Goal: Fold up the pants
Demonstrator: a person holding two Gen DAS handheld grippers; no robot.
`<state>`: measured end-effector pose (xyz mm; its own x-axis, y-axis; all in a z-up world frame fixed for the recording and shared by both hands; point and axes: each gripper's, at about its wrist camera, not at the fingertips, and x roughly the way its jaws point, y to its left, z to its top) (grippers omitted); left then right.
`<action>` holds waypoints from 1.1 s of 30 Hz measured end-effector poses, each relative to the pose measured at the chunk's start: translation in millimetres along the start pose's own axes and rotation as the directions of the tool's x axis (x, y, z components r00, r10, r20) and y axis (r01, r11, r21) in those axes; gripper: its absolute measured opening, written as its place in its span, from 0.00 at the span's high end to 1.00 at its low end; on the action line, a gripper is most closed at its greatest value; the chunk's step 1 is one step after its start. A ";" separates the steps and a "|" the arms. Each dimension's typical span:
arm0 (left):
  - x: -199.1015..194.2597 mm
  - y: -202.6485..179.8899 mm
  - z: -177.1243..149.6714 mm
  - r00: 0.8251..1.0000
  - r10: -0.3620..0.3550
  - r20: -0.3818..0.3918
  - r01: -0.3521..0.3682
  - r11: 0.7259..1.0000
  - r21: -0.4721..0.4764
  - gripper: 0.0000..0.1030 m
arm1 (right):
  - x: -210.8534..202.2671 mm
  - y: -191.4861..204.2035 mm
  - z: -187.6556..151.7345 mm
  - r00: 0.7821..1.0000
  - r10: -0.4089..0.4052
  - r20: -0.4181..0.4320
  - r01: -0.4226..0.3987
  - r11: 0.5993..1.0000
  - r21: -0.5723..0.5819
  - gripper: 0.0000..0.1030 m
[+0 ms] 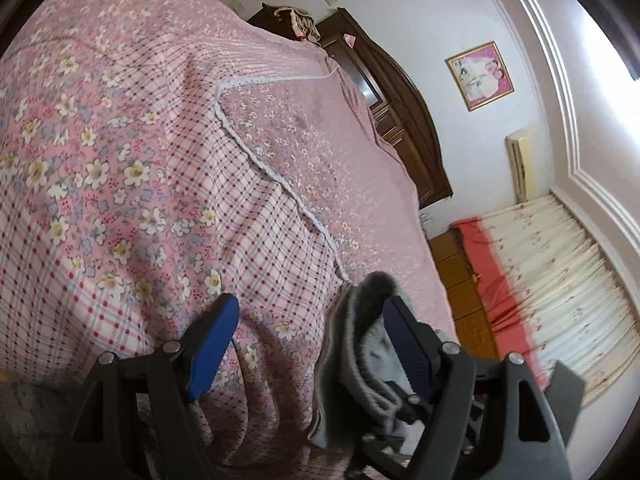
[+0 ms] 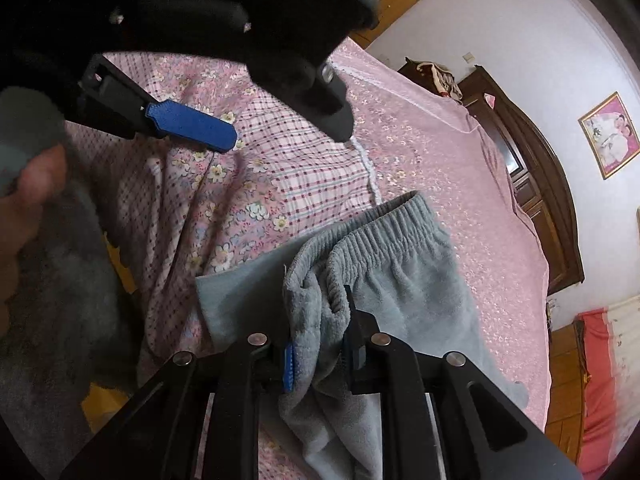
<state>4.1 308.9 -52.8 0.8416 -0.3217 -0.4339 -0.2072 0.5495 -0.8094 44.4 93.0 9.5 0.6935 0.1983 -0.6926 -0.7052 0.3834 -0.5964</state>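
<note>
Grey-blue fleece pants (image 2: 404, 280) lie on the pink floral bedspread (image 2: 460, 168), with the elastic waistband (image 2: 384, 236) bunched toward me. My right gripper (image 2: 320, 352) is shut on a fold of the waistband fabric. My left gripper (image 1: 310, 316) is open above the bed; the pants' waistband (image 1: 356, 344) hangs against the inner side of its right finger (image 1: 408, 344), and its left finger (image 1: 212, 344) is free. The left gripper also shows in the right wrist view (image 2: 192, 124), up and to the left of the pants.
A dark wooden headboard (image 1: 404, 120) stands at the far end of the bed. A framed picture (image 1: 480, 76) hangs on the wall. A red and cream curtain (image 1: 552, 280) hangs at the right, beyond a strip of wooden floor (image 1: 460, 280). A hand (image 2: 28, 200) shows at the left.
</note>
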 end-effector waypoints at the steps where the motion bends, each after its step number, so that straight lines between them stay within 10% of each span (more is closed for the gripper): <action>1: -0.4 1.2 0.7 1.000 -0.004 0.000 0.004 1.000 -0.004 0.24 | -0.9 0.8 0.3 1.000 -0.003 0.013 0.003 1.000 0.009 0.77; 5: -8.1 12.6 7.3 0.999 -0.033 0.006 0.034 0.999 -0.030 0.24 | -31.8 -3.3 -5.9 0.987 0.113 0.114 -0.119 0.991 0.053 0.61; 9: -34.1 18.6 14.2 0.996 -0.023 0.090 0.023 1.000 -0.003 0.25 | -81.0 -45.2 -33.8 0.821 0.426 0.380 -0.507 0.851 0.141 0.59; 11: -49.9 0.2 11.1 0.987 0.029 0.155 -0.046 0.994 0.104 0.25 | -88.0 -77.4 -58.4 0.777 0.468 0.421 -0.589 0.777 0.223 0.58; 14: -61.1 -34.9 0.0 0.975 0.109 0.192 -0.155 0.958 0.242 0.25 | -82.8 -123.9 -112.3 0.797 0.452 0.401 -0.597 0.694 0.403 0.58; 18: -47.8 -97.9 -18.6 0.992 0.051 0.118 -0.096 0.908 0.409 0.29 | -61.5 -166.4 -186.2 0.798 0.446 0.405 -0.600 0.525 0.603 0.72; 21: -2.8 -137.4 -34.1 0.998 0.047 -0.030 -0.025 0.857 0.514 0.56 | -38.1 -175.0 -227.8 0.766 0.441 0.468 -0.628 0.356 0.692 0.84; 24: 51.9 -146.3 -60.0 0.969 0.202 -0.142 -0.076 0.790 0.608 0.75 | -17.5 -161.8 -239.1 0.774 0.472 0.423 -0.600 0.329 0.729 0.84; 27: 70.7 -120.9 -90.9 0.896 0.441 -0.050 -0.273 0.638 0.720 0.79 | -10.8 -143.6 -249.9 0.799 0.483 0.360 -0.554 0.357 0.752 0.96; 33: 40.0 -93.8 -91.9 0.867 0.498 -0.020 -0.347 0.632 0.692 0.87 | -27.7 -181.1 -265.7 0.736 0.409 0.540 -0.656 0.234 0.717 0.86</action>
<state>11.3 173.7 -30.6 0.6169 -0.0206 -0.7868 -0.0779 0.9932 -0.0871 113.8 -221.6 28.9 0.3010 0.7896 -0.5347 -0.5144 0.6066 0.6062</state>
